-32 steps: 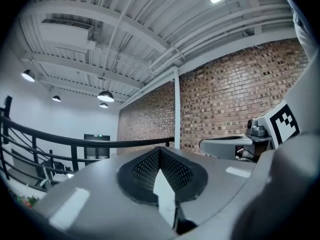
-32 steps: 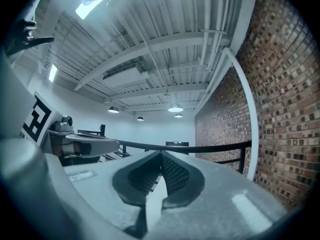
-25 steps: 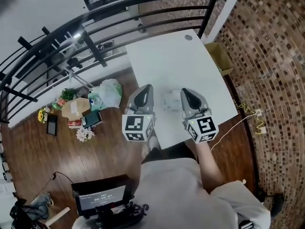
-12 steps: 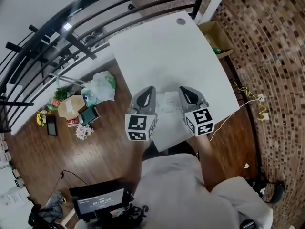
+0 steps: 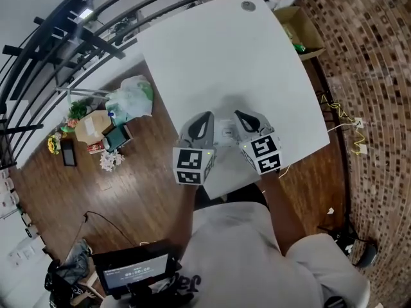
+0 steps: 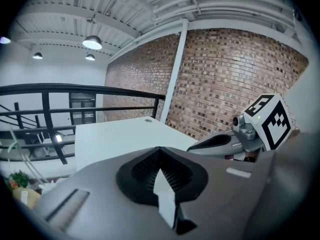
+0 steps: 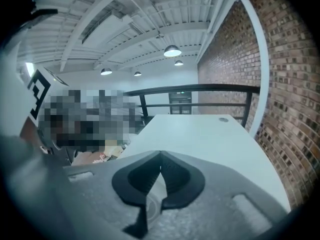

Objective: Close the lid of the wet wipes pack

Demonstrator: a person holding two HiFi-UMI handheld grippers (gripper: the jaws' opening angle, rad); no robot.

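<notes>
In the head view the white wet wipes pack (image 5: 226, 131) lies near the front edge of the white table (image 5: 257, 69). It sits between my two grippers, which hide most of it, so I cannot make out its lid. My left gripper (image 5: 206, 116) slants in from the left and my right gripper (image 5: 237, 113) from the right, their tips close above the pack's far end. In the left gripper view, the left gripper (image 6: 160, 150) has its jaws shut tip to tip with nothing between them. The right gripper (image 7: 160, 155) looks the same in its own view.
A round cable hole (image 5: 248, 6) marks the table's far corner. A cardboard box (image 5: 297, 31) stands on the floor to the right, by the brick wall (image 5: 372, 56). Bags and boxes (image 5: 122, 104) lie on the wood floor left. A black railing (image 5: 58, 27) runs behind.
Both grippers have drawn closer together over the pack, their tips angling toward each other. The head camera has tilted, so the table shows larger.
</notes>
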